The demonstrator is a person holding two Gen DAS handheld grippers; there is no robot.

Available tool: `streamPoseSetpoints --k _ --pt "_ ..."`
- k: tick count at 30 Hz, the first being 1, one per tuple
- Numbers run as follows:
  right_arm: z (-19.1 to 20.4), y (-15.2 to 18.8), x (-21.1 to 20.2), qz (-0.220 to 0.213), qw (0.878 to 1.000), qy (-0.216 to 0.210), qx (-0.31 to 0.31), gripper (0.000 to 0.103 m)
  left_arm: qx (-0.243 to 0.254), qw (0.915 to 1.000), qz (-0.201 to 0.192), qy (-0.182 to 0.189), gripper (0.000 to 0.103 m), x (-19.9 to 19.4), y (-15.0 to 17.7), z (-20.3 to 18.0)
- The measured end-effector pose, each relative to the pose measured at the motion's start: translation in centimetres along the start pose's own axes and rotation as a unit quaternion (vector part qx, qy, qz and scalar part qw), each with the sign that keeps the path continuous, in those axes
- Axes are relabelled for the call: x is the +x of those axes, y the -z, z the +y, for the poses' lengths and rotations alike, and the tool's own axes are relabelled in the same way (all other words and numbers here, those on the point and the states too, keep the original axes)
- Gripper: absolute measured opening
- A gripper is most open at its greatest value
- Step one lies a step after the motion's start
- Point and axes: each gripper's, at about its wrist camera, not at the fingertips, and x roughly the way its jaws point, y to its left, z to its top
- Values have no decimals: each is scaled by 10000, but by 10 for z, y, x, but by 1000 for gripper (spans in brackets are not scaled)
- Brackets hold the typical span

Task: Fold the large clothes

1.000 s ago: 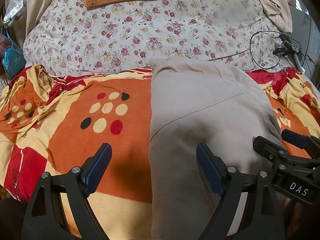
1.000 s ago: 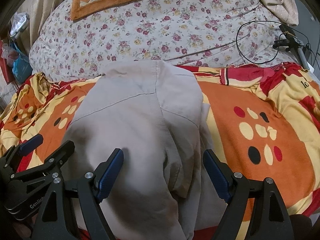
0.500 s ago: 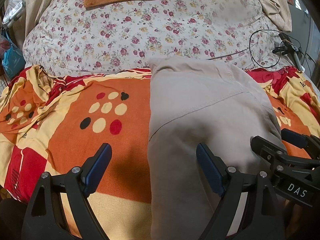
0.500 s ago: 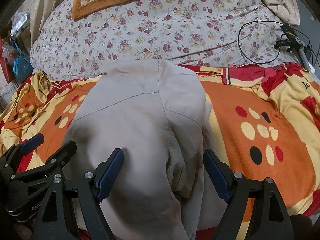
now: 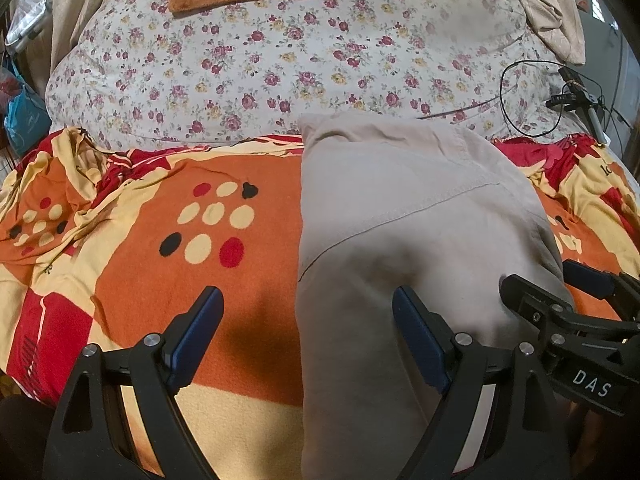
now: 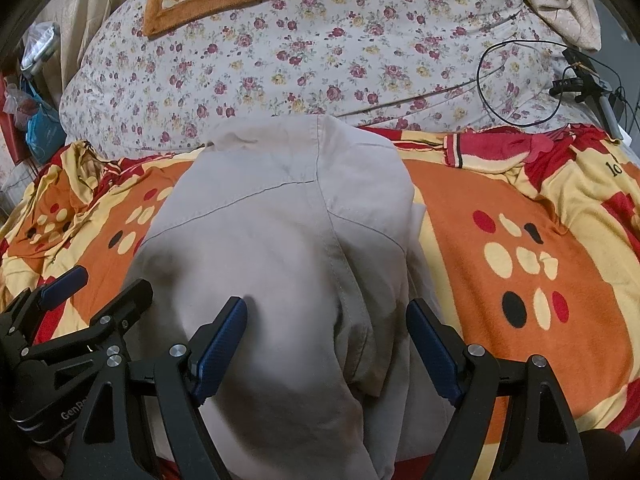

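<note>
From the left wrist view, we see our left gripper with its two blue fingers spread wide apart, holding nothing. The beige garment lies folded into a long strip on the orange blanket. Its left edge runs down between our two fingers. One finger is over the bare blanket, left of the garment. The other finger is over the garment itself. We cannot tell if that finger touches the cloth. The far end of the garment reaches the flowered quilt. Our right gripper shows at the right side of the garment.

From the right wrist view, we see our right gripper with its fingers spread wide too, pinching nothing. The garment fills the space between them. The left finger is over the middle of the garment. The right finger is by the garment's right edge, next to the blanket. A folded flap of the garment lies between the two fingers. Our left gripper shows at the left side of the garment. The quilt lies past the garment's far end.
</note>
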Motion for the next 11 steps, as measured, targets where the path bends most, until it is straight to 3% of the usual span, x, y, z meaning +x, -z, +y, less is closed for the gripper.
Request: streamPoseSetpoints --k 11 --pt "0 0 1 32 10000 -38 -28 83 -17 10000 47 85 87 1 -2 2"
